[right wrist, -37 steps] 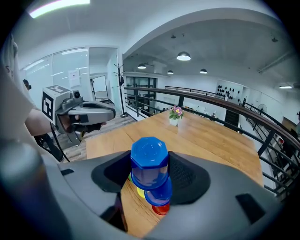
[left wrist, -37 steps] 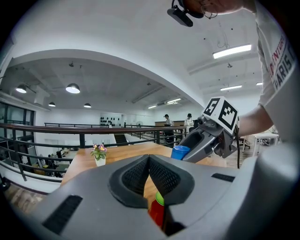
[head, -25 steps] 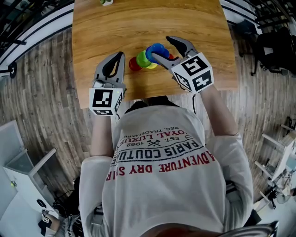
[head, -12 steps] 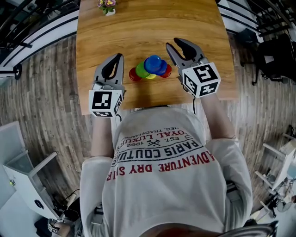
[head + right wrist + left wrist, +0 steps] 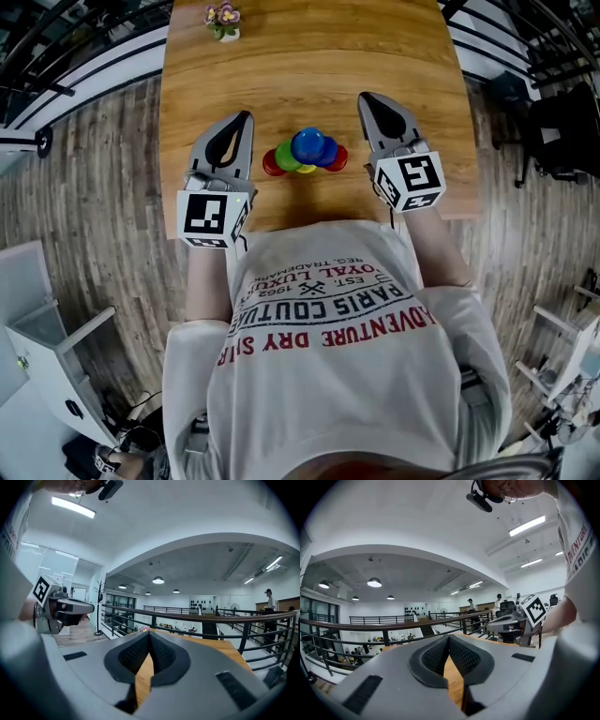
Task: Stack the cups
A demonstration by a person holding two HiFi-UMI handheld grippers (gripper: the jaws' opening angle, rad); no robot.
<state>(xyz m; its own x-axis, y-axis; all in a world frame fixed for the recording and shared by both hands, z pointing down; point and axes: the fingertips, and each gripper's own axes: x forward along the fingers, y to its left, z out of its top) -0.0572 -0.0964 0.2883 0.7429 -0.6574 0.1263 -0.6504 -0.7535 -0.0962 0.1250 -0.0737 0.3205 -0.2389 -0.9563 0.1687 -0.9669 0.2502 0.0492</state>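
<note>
Near the middle of the near edge of the wooden worktop (image 5: 309, 56), a tight cluster of cups (image 5: 306, 156). Blue cup (image 5: 309, 144) uppermost. Green cup (image 5: 288, 157) and red cup (image 5: 273, 163) peeking out on the side toward the left edge. A sliver of yellow cup (image 5: 307, 170) toward the near edge, and more red on the right side. Cannot tell how deeply nested.

Left gripper (image 5: 246, 117) held over the worktop just beside the cluster, on the left-edge side and apart from it. Jaws clenched, pads meeting at the tips, only bare wood visible past them.

Right gripper (image 5: 366, 97) on the opposite side of the cluster, likewise apart from the cups. Jaws just been closing, now clenched tip to tip, nothing caught between.

Both pointed toward the far edge, close to level.

Toward the far left corner, well apart from the cups, a small flower pot (image 5: 223, 17). Past the near edge, a person's white printed shirt (image 5: 328, 366).
</note>
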